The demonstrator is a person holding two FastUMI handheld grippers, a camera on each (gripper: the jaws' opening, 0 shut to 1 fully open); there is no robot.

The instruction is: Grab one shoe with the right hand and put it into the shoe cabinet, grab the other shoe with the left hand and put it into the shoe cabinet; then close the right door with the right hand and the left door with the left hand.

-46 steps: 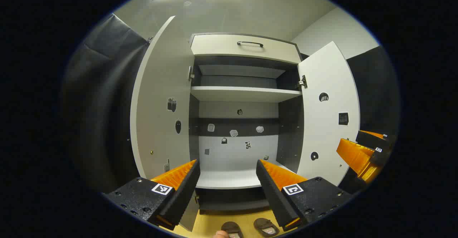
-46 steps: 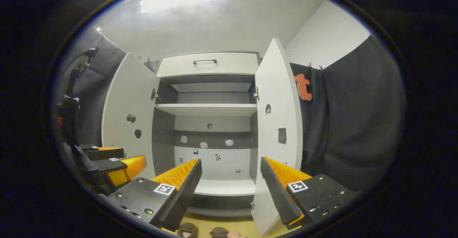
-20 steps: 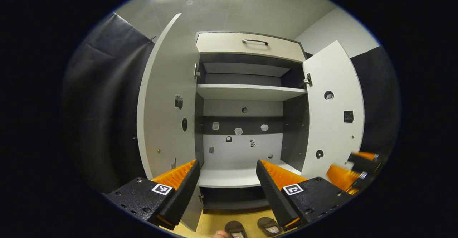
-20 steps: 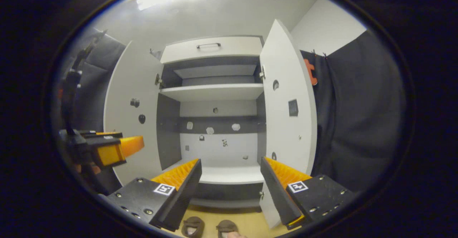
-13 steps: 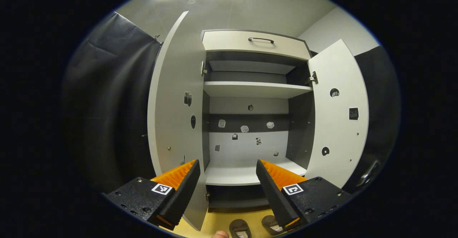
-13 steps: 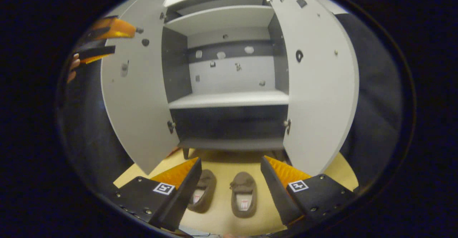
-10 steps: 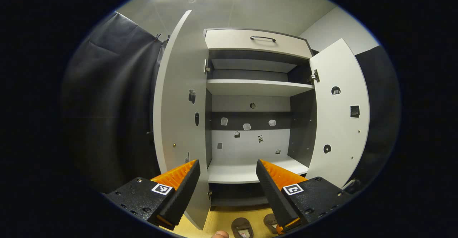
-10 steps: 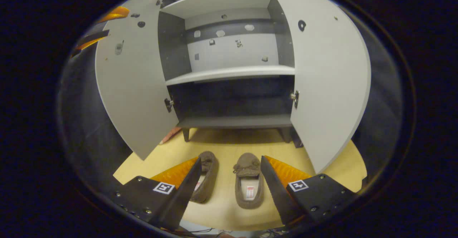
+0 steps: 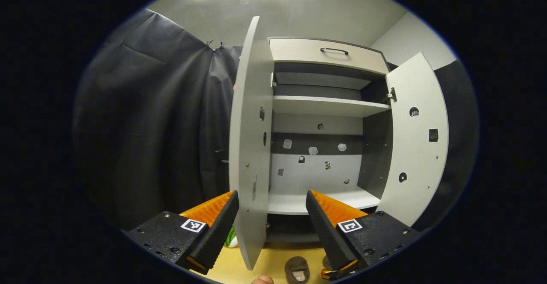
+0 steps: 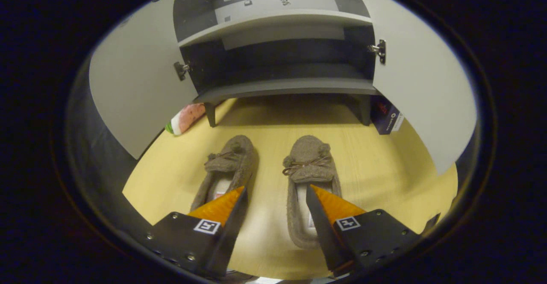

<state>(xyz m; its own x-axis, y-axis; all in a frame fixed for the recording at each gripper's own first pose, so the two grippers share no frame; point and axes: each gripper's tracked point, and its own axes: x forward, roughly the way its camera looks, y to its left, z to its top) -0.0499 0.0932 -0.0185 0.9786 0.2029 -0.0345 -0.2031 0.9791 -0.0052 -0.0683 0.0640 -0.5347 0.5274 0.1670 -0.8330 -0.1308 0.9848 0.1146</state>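
Note:
Two brown fuzzy slippers lie side by side on the yellow floor, toes toward the shoe cabinet (image 10: pixel 286 85). My right gripper (image 10: pixel 274 187) hangs open just above their heels: one finger over the left shoe (image 10: pixel 226 166), the other over the opening of the right shoe (image 10: pixel 308 162). Higher up, my left gripper (image 9: pixel 270 192) is open and faces the cabinet (image 9: pixel 324 104), holding nothing. The left door (image 9: pixel 250 139) stands edge-on between its fingers, farther off. One shoe (image 9: pixel 296 269) peeks in at the bottom of the left gripper view.
Both doors stand wide open: the left door (image 10: pixel 132 87) and the right door (image 10: pixel 427 92). A watermelon-patterned thing (image 10: pixel 186 118) lies by the cabinet's left leg, a dark box (image 10: pixel 386 117) by its right leg. The shelves (image 9: pixel 324 200) are bare.
My right gripper has tipped downward and dropped toward the two shoes, which now loom large under its fingers. The left gripper has swung left, bringing the left door edge-on.

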